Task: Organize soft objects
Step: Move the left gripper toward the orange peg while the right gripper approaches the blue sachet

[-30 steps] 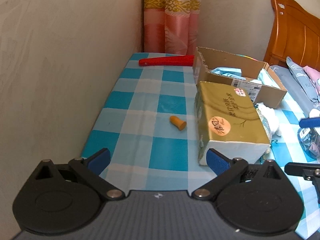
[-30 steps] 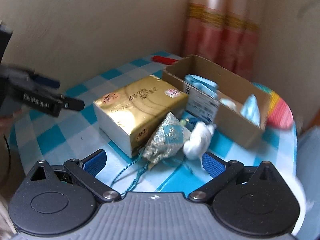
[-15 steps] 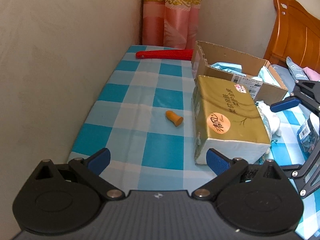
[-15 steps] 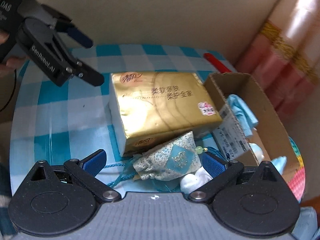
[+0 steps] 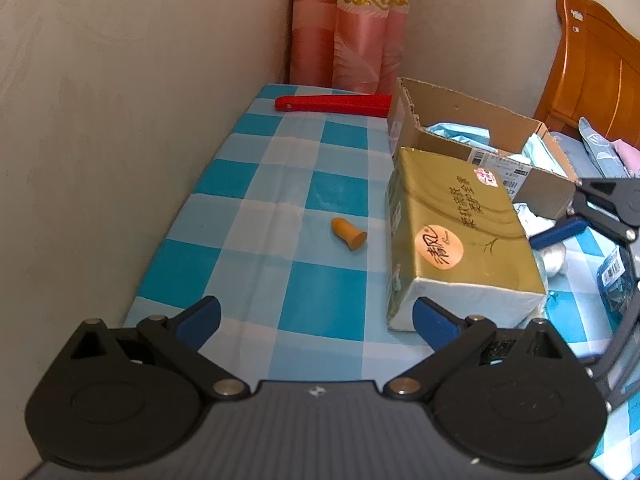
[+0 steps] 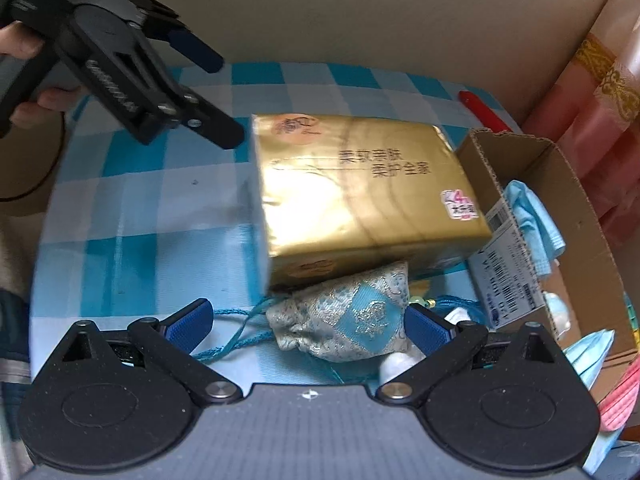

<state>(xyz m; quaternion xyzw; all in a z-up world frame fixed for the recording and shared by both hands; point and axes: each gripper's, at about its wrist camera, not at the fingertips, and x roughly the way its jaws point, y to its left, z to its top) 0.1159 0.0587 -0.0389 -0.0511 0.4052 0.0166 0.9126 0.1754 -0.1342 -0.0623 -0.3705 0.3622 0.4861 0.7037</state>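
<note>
Both hand-held grippers are spread wide and grip nothing. The brocade pouch lies between the right hand-held gripper fingers, touching the gold tissue pack ahead. The left hand-held gripper hovers over the checked counter, an orange earplug ahead.

A blue-and-silver brocade pouch lies between the right gripper's wide-apart blue fingers, touching a gold tissue pack.

Both tongs stand spread wide with nothing between their blue pads. The left tongs point level ahead (a hand grips their handle), while the right tongs tilt downward.
</note>
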